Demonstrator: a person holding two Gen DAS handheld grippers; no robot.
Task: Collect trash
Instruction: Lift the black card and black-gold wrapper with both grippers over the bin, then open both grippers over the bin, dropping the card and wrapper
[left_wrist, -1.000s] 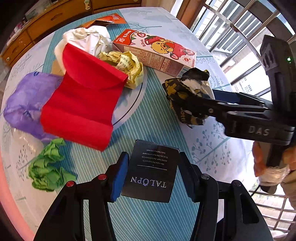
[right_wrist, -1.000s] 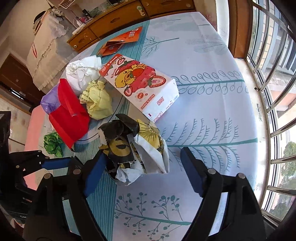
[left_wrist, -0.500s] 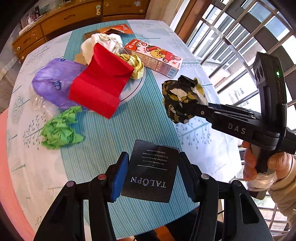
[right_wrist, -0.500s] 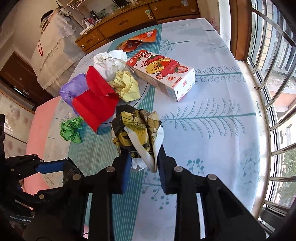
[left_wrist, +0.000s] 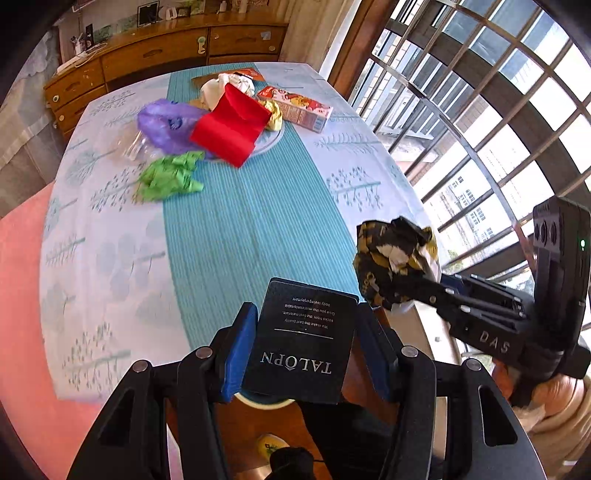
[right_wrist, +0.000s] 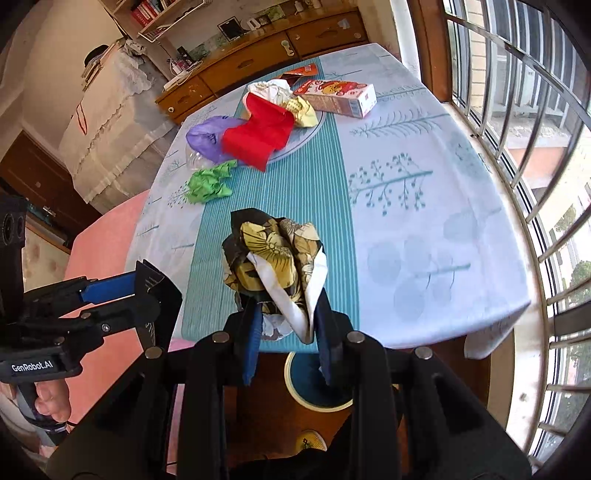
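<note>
Black card (left_wrist: 301, 343): matt card stock, smooth, pale print.
Crumpled wrapper (right_wrist: 275, 258): creased, faintly shiny, black and yellow with a white inner side.
Left hand-held gripper (left_wrist: 303, 354): matt black plastic, blue pads, round metal pins.
Right hand-held gripper (right_wrist: 286, 332): same black plastic, blue pads.
Surface (right_wrist: 424, 229): pale printed cloth, teal ribbed strip down the middle.
Green wad (left_wrist: 168, 177): crinkled paper.
Red sheet (left_wrist: 231, 131): smooth and matt.
Purple bag (left_wrist: 162, 123): thin glossy plastic.
Carton (right_wrist: 338, 96): printed cardboard.
Sideboard (left_wrist: 166, 62): glossy varnished wood.

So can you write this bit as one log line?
left tool: shut on black card | right tool: shut on crumpled floral wrapper | bin: below table edge
</note>
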